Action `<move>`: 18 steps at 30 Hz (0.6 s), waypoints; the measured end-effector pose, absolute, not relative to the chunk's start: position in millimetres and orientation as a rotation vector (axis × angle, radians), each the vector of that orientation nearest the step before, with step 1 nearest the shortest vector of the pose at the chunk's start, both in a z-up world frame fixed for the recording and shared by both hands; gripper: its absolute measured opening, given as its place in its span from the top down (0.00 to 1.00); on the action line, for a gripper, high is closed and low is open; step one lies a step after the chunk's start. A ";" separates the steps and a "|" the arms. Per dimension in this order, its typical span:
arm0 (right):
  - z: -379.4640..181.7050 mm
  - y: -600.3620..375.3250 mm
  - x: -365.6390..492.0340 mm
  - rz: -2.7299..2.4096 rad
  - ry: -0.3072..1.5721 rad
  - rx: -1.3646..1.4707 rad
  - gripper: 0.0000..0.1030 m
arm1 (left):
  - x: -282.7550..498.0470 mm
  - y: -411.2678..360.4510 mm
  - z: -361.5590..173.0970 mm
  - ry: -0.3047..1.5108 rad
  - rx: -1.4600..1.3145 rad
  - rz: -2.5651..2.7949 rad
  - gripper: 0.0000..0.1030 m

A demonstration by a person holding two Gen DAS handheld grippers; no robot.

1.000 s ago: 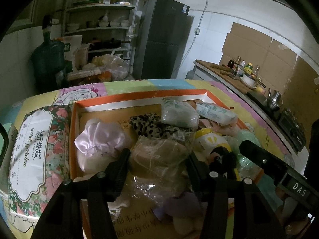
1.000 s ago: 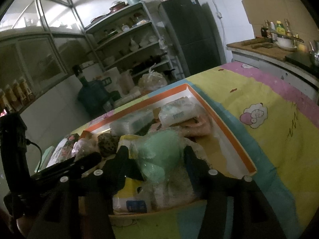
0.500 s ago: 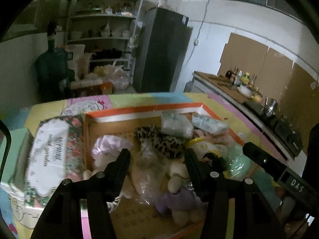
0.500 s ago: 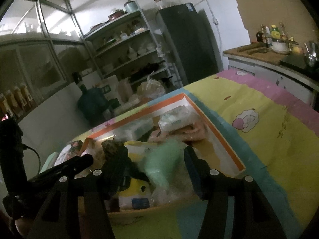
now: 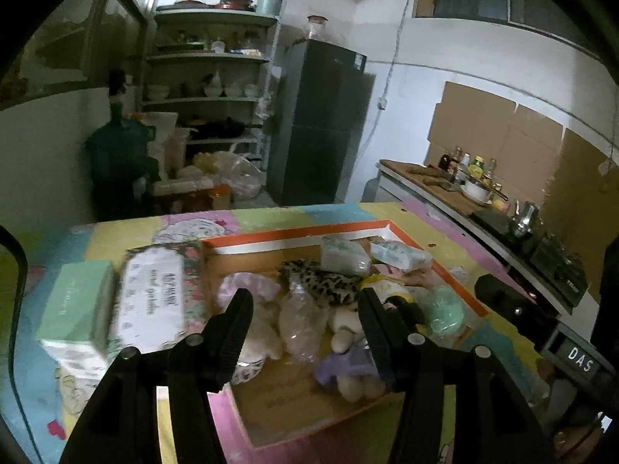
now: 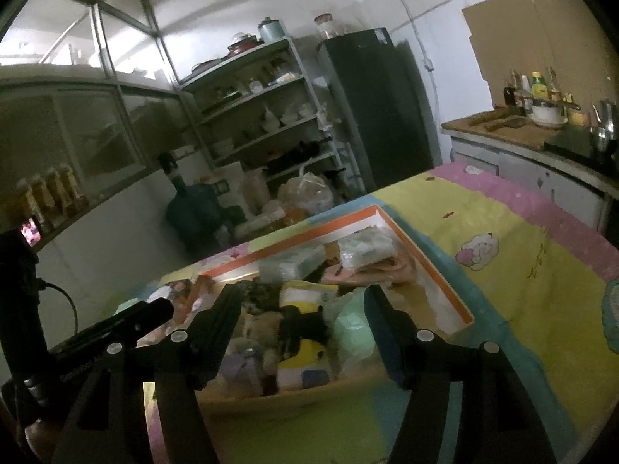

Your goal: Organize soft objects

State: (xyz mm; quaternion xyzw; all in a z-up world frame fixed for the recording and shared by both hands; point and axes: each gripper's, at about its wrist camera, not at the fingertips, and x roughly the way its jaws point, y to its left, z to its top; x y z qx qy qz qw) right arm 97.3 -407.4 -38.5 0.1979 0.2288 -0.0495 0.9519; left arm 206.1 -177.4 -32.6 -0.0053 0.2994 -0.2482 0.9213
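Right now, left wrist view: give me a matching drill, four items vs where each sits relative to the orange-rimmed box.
Items:
1. mint box
2. floral pack
3. leopard cloth
4. green bag

Places:
A. inside the box, near the middle
B. outside, touching its left wall
C. inside, by its right wall
D. outside, farthest left on the cloth

Pairs: 1-D, 2-B, 3-A, 4-C
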 end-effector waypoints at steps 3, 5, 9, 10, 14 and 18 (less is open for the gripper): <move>-32.3 -396.6 90.5 -0.092 0.453 0.389 0.34 | 196.4 -167.5 -26.5 0.592 -0.010 -0.473 0.45; -27.3 -386.7 86.3 -0.086 0.445 0.374 0.34 | 189.7 -159.6 -22.0 0.574 -0.003 -0.437 0.45; -17.9 -365.5 79.1 -0.069 0.428 0.342 0.34 | 168.3 -144.7 -12.2 0.505 0.026 -0.332 0.45; -16.0 -360.1 76.7 -0.063 0.422 0.334 0.34 | 161.0 -138.5 -8.5 0.485 0.028 -0.309 0.45; -6.2 -335.1 65.5 -0.036 0.396 0.301 0.34 | 144.9 -118.6 0.0 0.461 0.002 -0.300 0.45; 4.6 -303.4 48.5 -0.003 0.353 0.254 0.34 | 120.8 -91.5 10.4 0.430 -0.026 -0.268 0.45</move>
